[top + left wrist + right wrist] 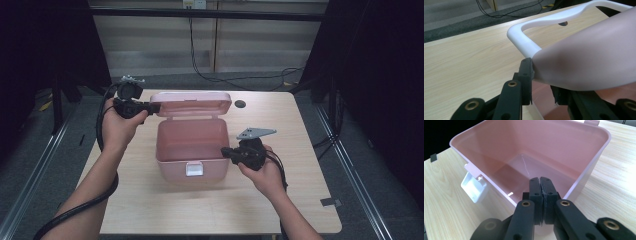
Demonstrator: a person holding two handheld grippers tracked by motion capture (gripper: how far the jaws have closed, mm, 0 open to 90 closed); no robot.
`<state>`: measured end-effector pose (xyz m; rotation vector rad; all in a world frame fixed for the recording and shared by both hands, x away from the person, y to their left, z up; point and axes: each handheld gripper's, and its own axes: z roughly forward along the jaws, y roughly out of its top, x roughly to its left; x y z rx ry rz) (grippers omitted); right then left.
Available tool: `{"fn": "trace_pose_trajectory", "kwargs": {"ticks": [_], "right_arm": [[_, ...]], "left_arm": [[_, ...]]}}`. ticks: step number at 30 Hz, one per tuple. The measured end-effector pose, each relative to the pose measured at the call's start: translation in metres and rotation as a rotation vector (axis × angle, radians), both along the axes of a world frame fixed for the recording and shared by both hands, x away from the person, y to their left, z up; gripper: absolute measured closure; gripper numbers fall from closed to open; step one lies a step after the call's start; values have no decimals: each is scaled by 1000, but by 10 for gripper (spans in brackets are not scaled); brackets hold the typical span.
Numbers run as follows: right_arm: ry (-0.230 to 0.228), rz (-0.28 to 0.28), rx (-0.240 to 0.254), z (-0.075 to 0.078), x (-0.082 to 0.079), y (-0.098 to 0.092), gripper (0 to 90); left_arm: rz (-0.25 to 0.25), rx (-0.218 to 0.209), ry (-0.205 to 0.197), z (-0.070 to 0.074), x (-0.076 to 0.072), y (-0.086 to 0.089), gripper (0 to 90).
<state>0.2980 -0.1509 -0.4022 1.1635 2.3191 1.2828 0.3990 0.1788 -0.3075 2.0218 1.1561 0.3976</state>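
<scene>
Left gripper (150,107) sits at the left end of the raised pink plastic lid (192,104) of the pink plastic storage box (190,145), which stands mid-way across the pale wooden table (130,200). In the left gripper view its jaws straddle the lid's rounded corner, one finger (527,72) touching the pink plastic just below the white curved carry handle (524,41); the other jaw is mostly hidden behind the lid, so a firm pinch can't be confirmed, looks like a loose bracket on the lid edge. Box itself is open and empty inside, white front latch (194,169) hanging loose on the near wall. Right gripper (227,151) rests against the box's right rim, fingers (535,192) pressed together with nothing between them, tips poking just over the wall, seemingly steadying the body. Small dark round hole (240,104) in the table behind the lid, unrelated. Judgement: the lid is swung fully up and the work with it is mid-way; whether it is being opened or about to be closed, the latch remains undone and the lid has yet to come down.
</scene>
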Motion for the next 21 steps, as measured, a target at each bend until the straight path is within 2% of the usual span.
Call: {"fn": "trace_pose_trajectory", "kwargs": {"ticks": [9, 21], "right_arm": [[0, 0, 3, 0, 0, 0, 888], [1, 0, 6, 0, 0, 0, 890]], "left_arm": [[1, 0, -4, -1, 1, -1, 724], [19, 9, -30, -2, 5, -3, 729]]}}
